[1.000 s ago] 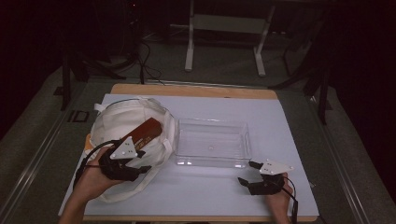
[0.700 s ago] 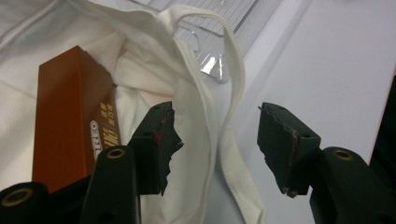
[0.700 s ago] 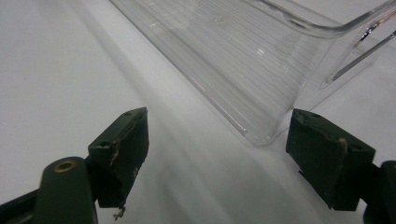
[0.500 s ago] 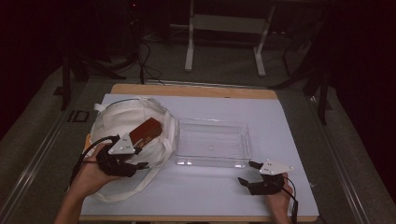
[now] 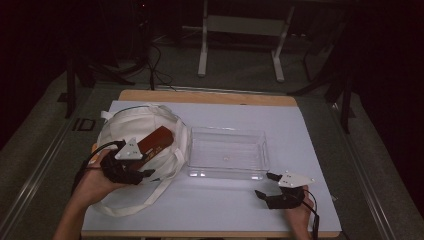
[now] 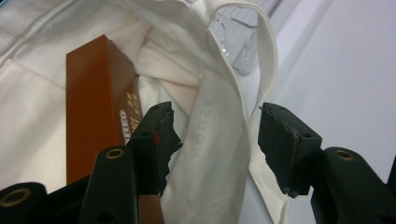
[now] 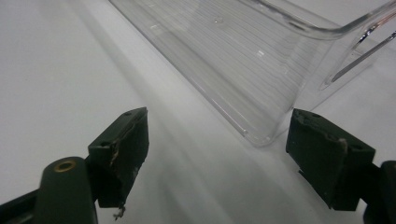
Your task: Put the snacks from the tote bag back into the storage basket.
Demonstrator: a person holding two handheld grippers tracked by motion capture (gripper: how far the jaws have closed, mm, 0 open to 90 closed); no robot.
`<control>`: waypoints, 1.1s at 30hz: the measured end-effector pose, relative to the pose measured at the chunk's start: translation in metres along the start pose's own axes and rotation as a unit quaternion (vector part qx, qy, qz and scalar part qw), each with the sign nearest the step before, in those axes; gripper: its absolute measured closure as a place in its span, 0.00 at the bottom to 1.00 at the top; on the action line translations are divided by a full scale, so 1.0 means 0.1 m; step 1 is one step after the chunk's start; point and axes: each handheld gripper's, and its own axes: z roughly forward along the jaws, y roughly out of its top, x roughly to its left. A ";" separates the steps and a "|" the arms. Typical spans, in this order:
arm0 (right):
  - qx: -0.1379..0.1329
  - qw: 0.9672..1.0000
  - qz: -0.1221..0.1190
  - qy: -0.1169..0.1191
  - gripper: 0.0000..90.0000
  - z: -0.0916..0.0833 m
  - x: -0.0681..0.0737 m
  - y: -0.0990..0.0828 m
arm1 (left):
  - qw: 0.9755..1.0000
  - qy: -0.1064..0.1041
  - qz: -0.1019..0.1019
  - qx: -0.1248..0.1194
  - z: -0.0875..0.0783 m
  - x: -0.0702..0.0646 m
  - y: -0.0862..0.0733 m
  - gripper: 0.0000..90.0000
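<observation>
A white cloth bag (image 5: 127,120) lies at the table's left with a brown box (image 5: 156,140) poking out of its mouth. My left gripper (image 5: 145,169) sits at the bag's near rim, just by the box's end. In the left gripper view the box (image 6: 93,121) stands outside the left jaw, and a fold of the bag (image 6: 219,154) lies between the jaws of my left gripper (image 6: 215,135). Those jaws have just eased apart slightly, with the cloth still between them. My right gripper (image 5: 266,185) rests open on the table, nothing in it (image 7: 217,154).
A clear plastic tray (image 5: 227,131) stands mid-table, right of the bag; its near corner (image 7: 261,135) is just ahead of my right gripper. The bag's long strap (image 5: 130,202) trails toward the table's front edge. A white sheet (image 5: 300,145) covers the table.
My left hand has shifted only slightly at the bag's rim. The brown box lies where it was. The right hand has not moved.
</observation>
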 end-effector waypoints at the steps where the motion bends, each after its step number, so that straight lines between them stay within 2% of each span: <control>1: 0.000 1.000 0.000 0.000 0.24 0.00 0.00 0.00 | 1.000 0.001 0.000 0.001 0.00 0.01 0.00 0.51; 12: 0.000 1.000 0.000 0.000 0.24 0.00 0.00 0.00 | 1.000 0.009 -0.004 0.016 0.01 0.09 -0.01 0.50; 33: -0.002 1.000 -0.001 0.000 0.24 0.00 0.00 0.00 | 0.999 0.015 -0.027 0.034 0.05 0.28 -0.10 0.49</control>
